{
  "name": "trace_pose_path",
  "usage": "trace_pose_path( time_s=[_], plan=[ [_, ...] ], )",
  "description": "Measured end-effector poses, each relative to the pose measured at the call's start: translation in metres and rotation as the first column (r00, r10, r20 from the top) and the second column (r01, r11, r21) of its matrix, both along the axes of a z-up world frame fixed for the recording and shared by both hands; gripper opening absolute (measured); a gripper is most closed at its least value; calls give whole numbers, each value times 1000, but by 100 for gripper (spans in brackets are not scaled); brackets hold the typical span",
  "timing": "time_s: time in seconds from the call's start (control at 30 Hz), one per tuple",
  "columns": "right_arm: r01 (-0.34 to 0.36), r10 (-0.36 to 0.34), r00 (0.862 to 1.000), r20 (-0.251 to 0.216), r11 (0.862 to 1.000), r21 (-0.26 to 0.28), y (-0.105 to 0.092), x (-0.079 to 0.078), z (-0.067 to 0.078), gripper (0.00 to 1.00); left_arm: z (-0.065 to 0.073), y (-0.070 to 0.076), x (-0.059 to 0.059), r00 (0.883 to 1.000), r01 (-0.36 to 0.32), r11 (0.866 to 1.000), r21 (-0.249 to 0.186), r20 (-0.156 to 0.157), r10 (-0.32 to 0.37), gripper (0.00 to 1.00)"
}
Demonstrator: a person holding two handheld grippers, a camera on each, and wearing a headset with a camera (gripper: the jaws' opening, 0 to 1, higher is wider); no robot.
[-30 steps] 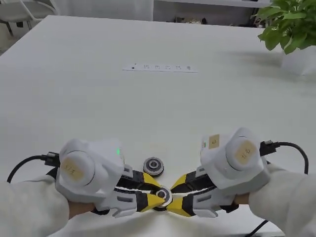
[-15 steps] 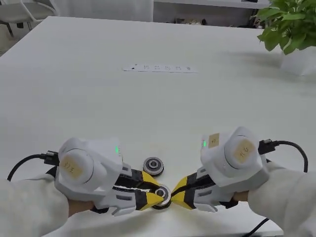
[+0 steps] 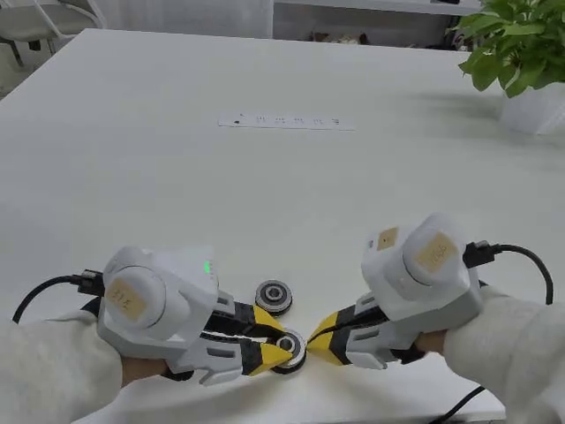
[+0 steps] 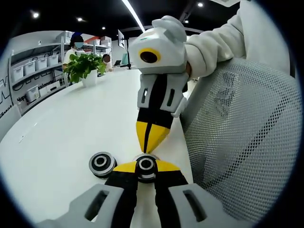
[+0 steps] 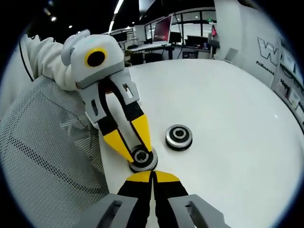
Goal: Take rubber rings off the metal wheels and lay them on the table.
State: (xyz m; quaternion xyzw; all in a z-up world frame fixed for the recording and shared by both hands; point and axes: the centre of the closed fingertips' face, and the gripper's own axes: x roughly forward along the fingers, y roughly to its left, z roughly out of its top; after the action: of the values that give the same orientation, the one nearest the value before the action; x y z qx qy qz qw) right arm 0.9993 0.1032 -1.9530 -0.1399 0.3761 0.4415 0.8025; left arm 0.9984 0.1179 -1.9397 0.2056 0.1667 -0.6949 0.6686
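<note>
The tabletop (image 3: 159, 177) was smooth matt white; the wheel (image 4: 146, 166) had a shiny metal hub in dull black rubber; the left tongs (image 3: 288, 343) wore glossy white plastic casing

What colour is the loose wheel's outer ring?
Black; the loose wheel shows best in the right gripper view.

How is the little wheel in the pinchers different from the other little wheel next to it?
The held wheel is squeezed between the left gripper's jaws; the free wheel touches only the table. The right gripper, jaws shut, points at the held wheel, not the free wheel. The held wheel sits nearer the table's edge; the free wheel lies further in. Both are small, round and lie flat.
</note>
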Motion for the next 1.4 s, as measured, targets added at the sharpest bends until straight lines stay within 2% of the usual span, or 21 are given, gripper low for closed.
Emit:
trace_pose_path(
  time_s=[0.07, 0.13, 0.23, 0.33, 0.43, 0.5, 0.57, 0.63, 0.7, 0.8, 0.93, 1.0, 1.1, 1.4],
  plan=[
    [0, 0, 1000, 6, 1000, -2, -1, 0, -2, 0, 0, 0, 0, 1000, 0, 1000, -2, 0, 0, 7],
    [0, -1, 1000, -26, 1000, -17, -3, -4, -8, 0, 0, 0, 0, 1000, 0, 1000, -3, -1, 0, 7],
    [-23, 22, 999, -41, 999, -35, -1, -9, -13, 2, 0, 0, -1, 1000, 0, 1000, -5, -1, -1, 7],
    [-34, 33, 999, -38, 999, -19, 3, -10, -11, 12, 0, 0, -1, 1000, 1, 1000, -9, -2, -1, 7],
    [-36, 36, 999, -33, 999, -1, 5, -10, -9, 15, 0, 1, -1, 1000, 2, 1000, -12, -3, -2, 7],
    [-37, 38, 999, -38, 999, 22, 9, -11, -8, 20, 0, 1, -1, 1000, 2, 1000, -13, -3, -2, 7],
    [-49, 49, 998, -36, 999, 21, 13, -11, -10, 25, 0, 1, -1, 1000, 2, 1000, -15, -4, -2, 7],
    [-54, 54, 998, -39, 998, 19, 14, -12, -10, 26, 0, 1, -1, 1000, 3, 1000, -19, -4, -3, 7],
    [-44, 46, 998, -43, 998, 43, 18, -11, -8, 28, 0, 1, -1, 1000, 3, 1000, -20, -4, -3, 7],
    [-32, 34, 999, -30, 998, 56, 21, -6, -7, 32, 0, 1, -1, 1000, 3, 1000, -20, -4, -3, 7],
    [-47, 46, 999, 9, 998, 41, 21, -3, -7, 27, 0, 1, -1, 1000, 3, 1000, -22, -5, -3, 7],
    [-55, 55, 998, 2, 997, 52, 23, -5, -6, 25, 0, 1, -1, 1000, 3, 1000, -22, -3, -3, 7],
    [-81, 80, 997, 15, 996, 31, 21, -6, -6, 23, 0, 1, -1, 1000, 3, 1000, -22, -3, -3, 7],
    [-94, 94, 996, 7, 995, 15, 16, -9, -6, 19, 0, 1, 0, 1000, 0, 1000, -23, -3, 0, 7]
  ],
)
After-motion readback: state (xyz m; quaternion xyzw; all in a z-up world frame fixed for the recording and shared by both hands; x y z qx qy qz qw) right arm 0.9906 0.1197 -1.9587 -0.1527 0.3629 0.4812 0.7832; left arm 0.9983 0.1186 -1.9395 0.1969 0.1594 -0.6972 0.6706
